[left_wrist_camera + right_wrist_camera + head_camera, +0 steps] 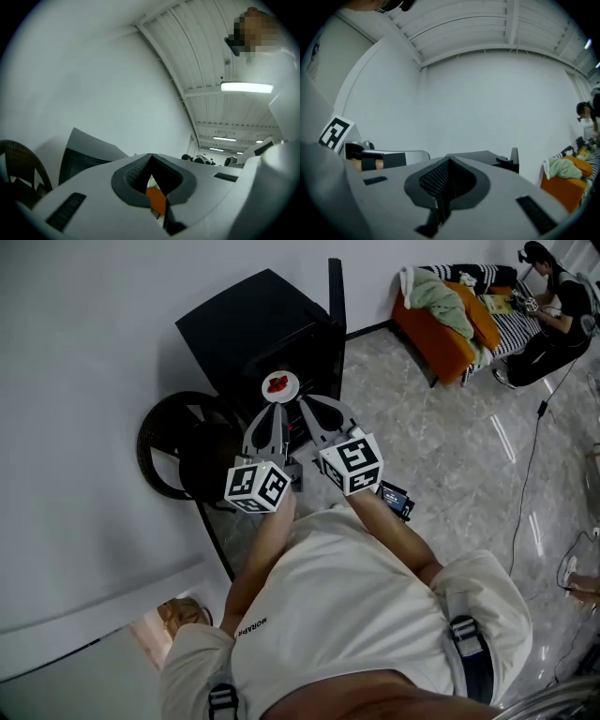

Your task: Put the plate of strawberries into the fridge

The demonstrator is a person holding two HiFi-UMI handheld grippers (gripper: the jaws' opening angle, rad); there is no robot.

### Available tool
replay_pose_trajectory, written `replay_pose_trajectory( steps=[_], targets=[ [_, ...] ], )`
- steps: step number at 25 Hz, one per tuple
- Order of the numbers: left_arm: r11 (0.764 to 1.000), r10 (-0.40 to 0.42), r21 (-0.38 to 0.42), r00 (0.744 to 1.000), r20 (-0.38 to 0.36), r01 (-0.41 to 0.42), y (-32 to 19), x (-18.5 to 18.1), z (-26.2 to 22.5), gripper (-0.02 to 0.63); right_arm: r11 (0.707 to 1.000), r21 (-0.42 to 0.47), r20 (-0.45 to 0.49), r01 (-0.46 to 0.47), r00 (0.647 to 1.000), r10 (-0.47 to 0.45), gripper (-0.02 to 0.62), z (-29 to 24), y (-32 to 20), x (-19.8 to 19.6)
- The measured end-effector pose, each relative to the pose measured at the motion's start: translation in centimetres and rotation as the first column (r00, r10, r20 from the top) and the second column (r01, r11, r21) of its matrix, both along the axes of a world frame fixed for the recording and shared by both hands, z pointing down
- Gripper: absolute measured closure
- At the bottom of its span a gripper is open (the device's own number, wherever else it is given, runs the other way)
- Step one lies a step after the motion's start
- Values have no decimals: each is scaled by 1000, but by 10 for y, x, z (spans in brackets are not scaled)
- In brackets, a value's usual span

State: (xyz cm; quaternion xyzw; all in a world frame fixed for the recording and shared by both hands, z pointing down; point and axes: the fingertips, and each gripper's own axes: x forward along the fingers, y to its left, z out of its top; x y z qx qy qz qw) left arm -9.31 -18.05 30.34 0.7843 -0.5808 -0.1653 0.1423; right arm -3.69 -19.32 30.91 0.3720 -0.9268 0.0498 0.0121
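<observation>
Head view: the plate (279, 385) of strawberries sits at the fridge (251, 322), just beyond left gripper (279, 410) and right gripper (303, 401); both jaws are closed and empty.

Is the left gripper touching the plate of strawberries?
Cannot tell: in the head view the left gripper ends at the plate of strawberries; depth unclear.

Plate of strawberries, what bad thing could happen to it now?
1. The left gripper and right gripper are both shut, and the plate sits just past their tips at the fridge. Neither seems to grip it, so a nudge might tip it and spill the strawberries.
2. The door seems to stand open beside the right gripper, so a swing could bump it.
</observation>
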Motion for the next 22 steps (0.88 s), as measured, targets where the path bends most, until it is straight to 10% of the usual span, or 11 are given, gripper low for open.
replay_pose_trajectory(
  steps=[9, 22],
  targets=[
    [995, -78, 76, 959, 274, 59, 6, 4, -18, 606, 1000, 27, 10, 11, 1000, -12, 583, -6, 4, -2],
    [993, -107, 82, 908, 405, 81, 7, 12, -11, 606, 998, 70, 16, 11, 1000, -12, 583, -10, 8, 2]
  ],
)
